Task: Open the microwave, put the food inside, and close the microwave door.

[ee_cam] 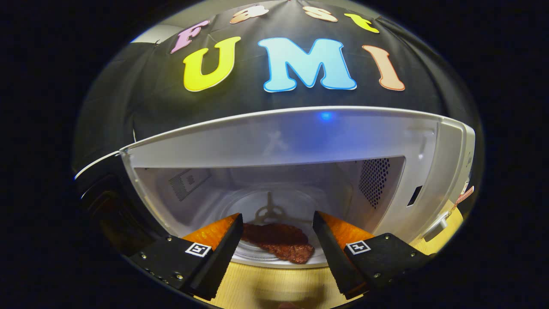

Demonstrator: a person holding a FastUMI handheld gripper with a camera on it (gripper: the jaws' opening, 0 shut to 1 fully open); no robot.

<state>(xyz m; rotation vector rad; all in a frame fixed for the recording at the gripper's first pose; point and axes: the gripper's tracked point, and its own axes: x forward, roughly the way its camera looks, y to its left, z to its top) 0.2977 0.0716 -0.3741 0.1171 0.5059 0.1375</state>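
A white microwave (300,137) stands open right in front of me, its dark door (107,206) swung out to the left. A brown, flat piece of food (279,245) lies on the glass turntable (274,206) near the cavity's front lip. My gripper (278,225) is open, its fingers spread at the mouth of the cavity, one on each side of the food. Neither finger touches the food, which lies just ahead of them and between them.
The microwave sits on a light wooden table (274,285) that shows under the fingers. A perforated vent (374,180) is on the cavity's right wall. The control panel side (454,171) is at the right, with a small checked tag (465,195) beside it.
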